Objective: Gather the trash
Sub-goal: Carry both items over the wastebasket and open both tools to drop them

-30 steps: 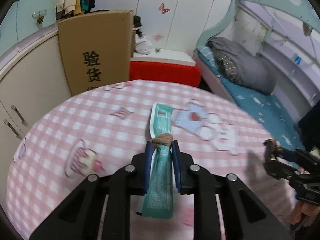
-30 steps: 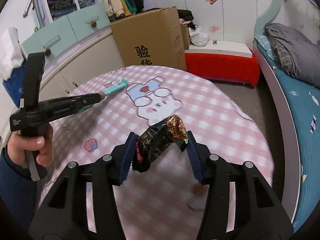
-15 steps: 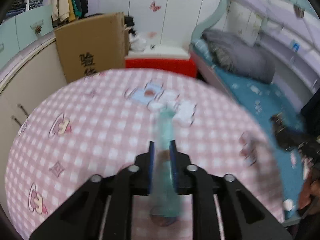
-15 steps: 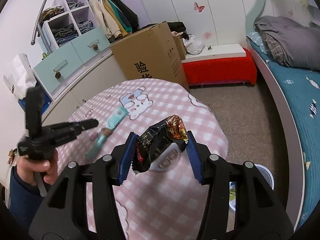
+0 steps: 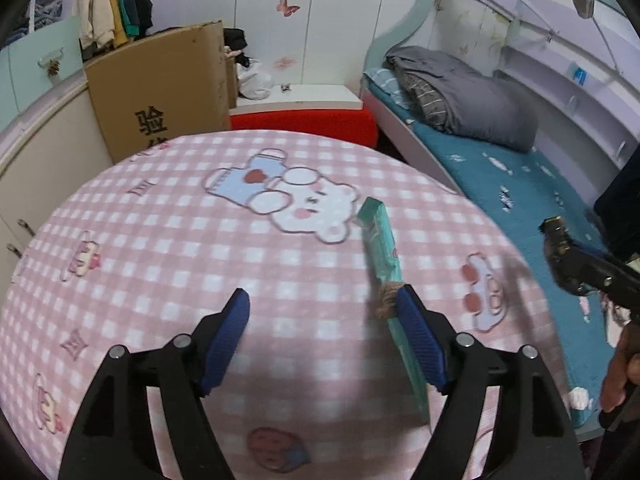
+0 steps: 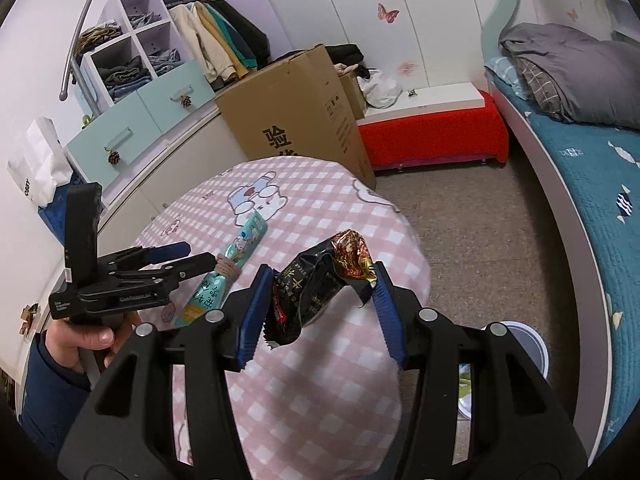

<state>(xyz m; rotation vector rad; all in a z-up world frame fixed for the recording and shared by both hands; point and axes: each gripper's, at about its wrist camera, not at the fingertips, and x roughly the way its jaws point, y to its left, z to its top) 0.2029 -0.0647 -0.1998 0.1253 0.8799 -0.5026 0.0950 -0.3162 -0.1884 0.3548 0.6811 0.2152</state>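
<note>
My left gripper (image 5: 323, 296) hangs over the pink checked table (image 5: 160, 240) with its jaws opening wide. A long teal wrapper (image 5: 380, 248) with a brown knot around its middle leans against the right pad only; the left pad stands well clear of it. In the right wrist view the same teal wrapper (image 6: 244, 244) hangs at the tip of the left gripper (image 6: 196, 253). My right gripper (image 6: 320, 276) is shut on a crumpled black snack wrapper (image 6: 316, 292) with a gold-foil end, held above the table's right edge (image 6: 340, 360).
A white bin (image 6: 524, 344) with scraps inside stands on the floor below the right gripper. A big cardboard box (image 6: 292, 120) and a red bench (image 6: 432, 136) stand behind the table. A bed (image 6: 580, 168) runs along the right. A hand (image 6: 88, 336) holds the left gripper.
The left jaws have gone from shut on the teal wrapper to wide apart. Both grippers have moved toward the table's right edge, and the bin has come into view.
</note>
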